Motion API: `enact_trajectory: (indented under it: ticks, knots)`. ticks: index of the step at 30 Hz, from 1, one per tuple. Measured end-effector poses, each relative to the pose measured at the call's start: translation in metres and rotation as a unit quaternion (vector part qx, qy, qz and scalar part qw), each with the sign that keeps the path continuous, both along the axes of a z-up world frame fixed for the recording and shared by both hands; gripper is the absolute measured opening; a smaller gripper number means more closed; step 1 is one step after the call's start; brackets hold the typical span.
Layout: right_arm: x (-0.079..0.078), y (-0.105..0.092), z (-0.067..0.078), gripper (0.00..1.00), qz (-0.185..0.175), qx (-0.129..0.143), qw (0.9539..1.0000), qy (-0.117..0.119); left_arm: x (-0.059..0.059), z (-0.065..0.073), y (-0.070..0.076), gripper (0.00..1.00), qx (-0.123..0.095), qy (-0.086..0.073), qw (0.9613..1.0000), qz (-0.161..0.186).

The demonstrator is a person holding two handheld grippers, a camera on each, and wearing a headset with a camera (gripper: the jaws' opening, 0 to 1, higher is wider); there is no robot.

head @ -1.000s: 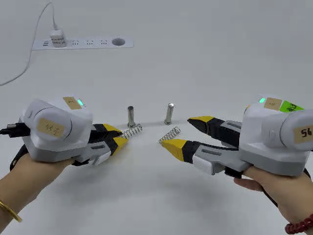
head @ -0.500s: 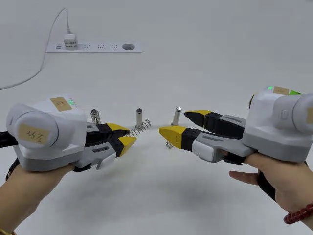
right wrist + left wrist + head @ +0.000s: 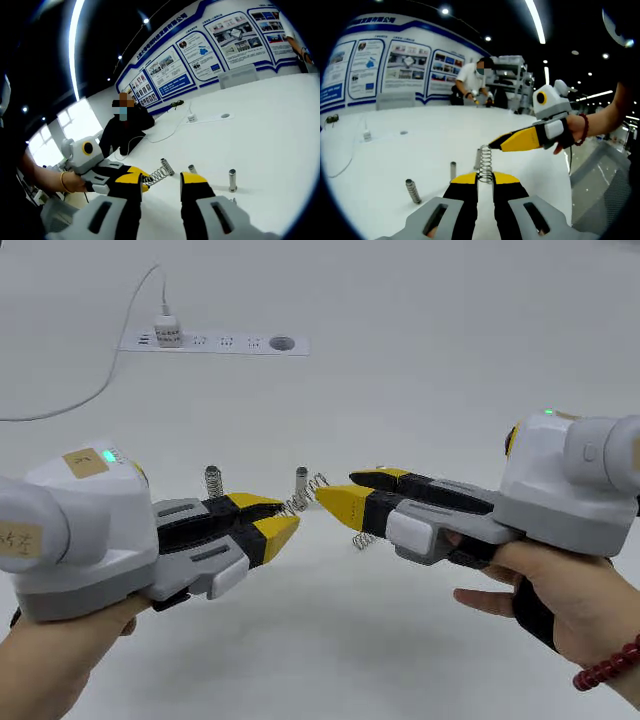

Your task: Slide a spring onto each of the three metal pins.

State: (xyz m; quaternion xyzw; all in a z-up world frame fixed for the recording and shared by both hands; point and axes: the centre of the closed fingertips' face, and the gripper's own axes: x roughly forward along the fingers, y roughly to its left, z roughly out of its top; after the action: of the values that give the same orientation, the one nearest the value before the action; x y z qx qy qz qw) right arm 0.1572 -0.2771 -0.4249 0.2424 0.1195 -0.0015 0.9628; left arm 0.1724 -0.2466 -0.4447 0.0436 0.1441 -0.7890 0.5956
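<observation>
My left gripper (image 3: 281, 520) is shut on one end of a loose spring (image 3: 306, 494), which sticks out from its yellow tips toward the pins; the same spring (image 3: 485, 161) stands up between the jaws in the left gripper view. My right gripper (image 3: 350, 492) is open, its tips close to the spring's free end. One pin (image 3: 213, 481) at the left wears a spring. A bare pin (image 3: 301, 477) stands behind the held spring. In the right gripper view another bare pin (image 3: 232, 180) stands farther right. A second loose spring (image 3: 362, 538) lies on the table under the right gripper.
A white power strip (image 3: 215, 342) with a plugged cable lies at the far side of the white table (image 3: 420, 370). A person (image 3: 472, 82) works at the table's far end, and another person (image 3: 125, 127) sits beyond the left gripper.
The left gripper has lifted the spring off the table beside the middle pin and holds it in the air. The right gripper has moved left toward it, over the other loose spring.
</observation>
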Motion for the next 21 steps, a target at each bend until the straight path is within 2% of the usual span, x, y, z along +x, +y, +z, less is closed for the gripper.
enact_trajectory:
  ticks: [4, 6, 7, 9, 18, 21]
  knots:
    - [0.005, 0.006, 0.007, 0.28, 0.004, 0.032, 0.9994, -0.016, -0.003, 0.011, 0.002, 0.1, -0.021, 0.027, 0.9994, 0.0]
    - [0.006, 0.008, 0.01, 0.26, 0.006, 0.045, 0.9987, -0.024, -0.003, 0.012, 0.002, 0.1, -0.025, 0.031, 0.9992, 0.0]
    - [0.007, 0.009, 0.012, 0.25, 0.007, 0.051, 0.9983, -0.028, -0.006, 0.014, 0.002, 0.1, -0.028, 0.042, 0.9987, -0.004]
    - [0.008, 0.01, 0.014, 0.23, 0.006, 0.06, 0.9976, -0.032, -0.007, 0.016, 0.003, 0.1, -0.034, 0.049, 0.9982, -0.008]
    - [0.011, 0.013, 0.019, 0.14, 0.011, 0.09, 0.9949, -0.045, -0.011, 0.021, 0.005, 0.1, -0.044, 0.056, 0.9973, -0.019]
    - [0.011, 0.015, 0.02, 0.13, 0.017, 0.089, 0.9948, -0.048, -0.011, 0.02, 0.006, 0.1, -0.041, 0.052, 0.9976, -0.019]
